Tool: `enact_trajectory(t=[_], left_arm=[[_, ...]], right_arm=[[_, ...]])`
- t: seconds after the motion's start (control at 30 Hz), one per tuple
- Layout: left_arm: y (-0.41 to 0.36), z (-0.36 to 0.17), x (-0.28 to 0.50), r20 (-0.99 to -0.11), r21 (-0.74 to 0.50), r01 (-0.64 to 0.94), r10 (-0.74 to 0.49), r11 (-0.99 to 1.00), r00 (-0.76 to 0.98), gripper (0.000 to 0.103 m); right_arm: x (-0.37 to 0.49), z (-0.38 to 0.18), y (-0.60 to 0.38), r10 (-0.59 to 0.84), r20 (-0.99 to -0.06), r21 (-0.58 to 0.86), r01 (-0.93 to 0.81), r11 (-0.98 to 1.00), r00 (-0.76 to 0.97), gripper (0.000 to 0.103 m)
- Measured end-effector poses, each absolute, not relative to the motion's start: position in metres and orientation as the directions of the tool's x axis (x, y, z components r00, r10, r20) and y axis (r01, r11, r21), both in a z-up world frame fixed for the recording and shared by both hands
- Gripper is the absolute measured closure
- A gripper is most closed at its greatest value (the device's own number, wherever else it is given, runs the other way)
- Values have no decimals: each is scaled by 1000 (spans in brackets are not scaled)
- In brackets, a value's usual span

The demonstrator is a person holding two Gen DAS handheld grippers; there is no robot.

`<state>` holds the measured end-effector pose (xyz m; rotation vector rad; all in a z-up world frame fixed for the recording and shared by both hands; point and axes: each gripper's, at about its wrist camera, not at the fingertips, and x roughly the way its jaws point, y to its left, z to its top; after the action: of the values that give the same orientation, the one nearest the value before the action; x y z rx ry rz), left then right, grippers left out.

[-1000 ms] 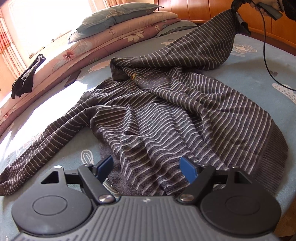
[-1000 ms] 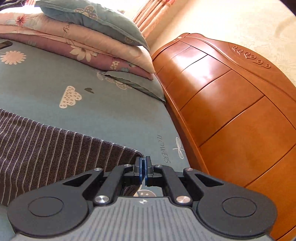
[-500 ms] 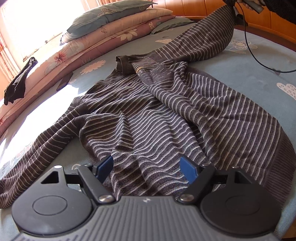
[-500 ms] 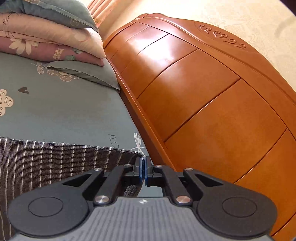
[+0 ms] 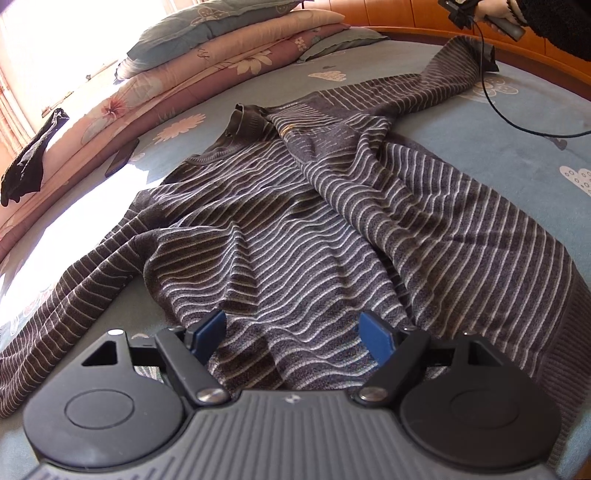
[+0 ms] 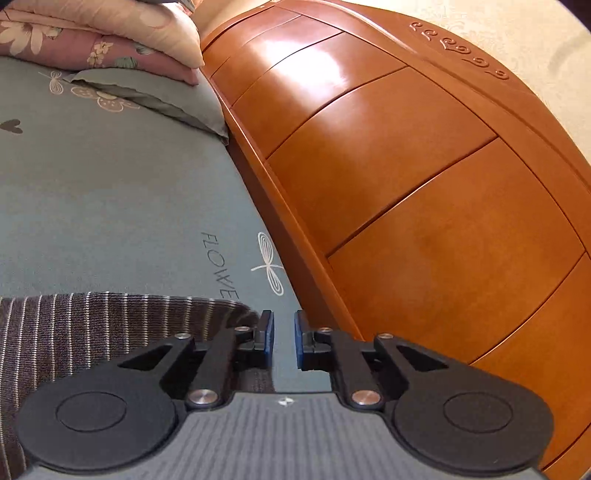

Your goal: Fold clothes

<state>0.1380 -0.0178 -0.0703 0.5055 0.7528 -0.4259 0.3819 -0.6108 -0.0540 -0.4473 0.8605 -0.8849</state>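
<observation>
A dark grey sweater with thin pale stripes (image 5: 295, 229) lies spread and wrinkled on the blue-green bed sheet (image 5: 498, 147). My left gripper (image 5: 291, 334) hovers wide open over its hem, nothing between the blue pads. One sleeve (image 5: 436, 85) stretches to the far right; the other (image 5: 74, 306) trails off to the near left. In the right wrist view my right gripper (image 6: 283, 339) is opening its jaws. The sleeve's cuff (image 6: 147, 325) lies just left of the left pad (image 6: 269, 332), and only sheet shows in the gap.
A curved wooden headboard (image 6: 406, 184) stands close on the right. Stacked floral pillows (image 5: 221, 55) line the far side, with a black garment (image 5: 29, 162) draped over them and a dark phone (image 5: 122, 157) beside. A hand (image 5: 495, 14) and black cable (image 5: 517, 125) show far right.
The right gripper's jaws have parted and let go of the sleeve cuff. The sleeve, held up before, now lies flat on the bed. The right gripper sank towards the headboard.
</observation>
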Motion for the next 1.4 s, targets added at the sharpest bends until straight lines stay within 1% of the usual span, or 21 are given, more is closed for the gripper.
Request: enact_trajectory(t=[0.07, 0.23, 0.3, 0.43, 0.57, 0.63, 0.7, 0.83, 0.9, 1.0, 1.07, 1.17, 1.27, 1.4], left_arm=[[-20, -68, 135, -725, 284, 538, -190, 793, 662, 23], [-20, -58, 127, -708, 293, 527, -189, 798, 681, 23], [-17, -54, 123, -705, 284, 514, -187, 809, 684, 23], [-4, -39, 111, -697, 256, 471, -177, 844, 695, 23], [17, -22, 100, -707, 172, 430, -193, 886, 681, 23], [29, -16, 95, -715, 131, 400, -193, 907, 672, 23], [40, -11, 91, -723, 98, 369, -188, 924, 664, 23], [59, -1, 80, -736, 44, 319, -185, 947, 651, 24], [66, 6, 75, -734, 36, 303, -180, 952, 655, 24], [73, 20, 64, -723, 63, 291, -157, 955, 673, 24], [75, 31, 58, -713, 91, 300, -149, 950, 686, 23], [81, 46, 51, -700, 108, 305, -145, 946, 699, 23], [90, 61, 50, -688, 91, 291, -151, 952, 710, 23], [103, 84, 58, -669, 60, 265, -158, 962, 726, 23]], right_arm=[[375, -57, -610, -797, -495, -633, 485, 604, 347, 68], [351, -56, -602, -723, -584, -549, 477, 687, 369, 68], [339, -49, -594, -700, -603, -526, 468, 710, 383, 68], [309, -33, -569, -679, -611, -536, 419, 733, 407, 68], [269, -10, -535, -661, -599, -571, 338, 748, 452, 66], [248, 3, -522, -629, -616, -546, 319, 775, 475, 66], [228, 14, -505, -592, -636, -520, 292, 803, 494, 63], [186, 29, -457, -522, -652, -532, 159, 832, 550, 63], [167, 38, -432, -483, -654, -532, 100, 841, 582, 63], [140, 63, -400, -424, -645, -519, 42, 854, 636, 63], [124, 82, -383, -388, -640, -500, 23, 866, 663, 62], [102, 111, -360, -315, -648, -442, -6, 897, 693, 58], [82, 138, -338, -206, -666, -351, -57, 935, 717, 58], [57, 176, -311, -82, -657, -266, -128, 956, 749, 57]])
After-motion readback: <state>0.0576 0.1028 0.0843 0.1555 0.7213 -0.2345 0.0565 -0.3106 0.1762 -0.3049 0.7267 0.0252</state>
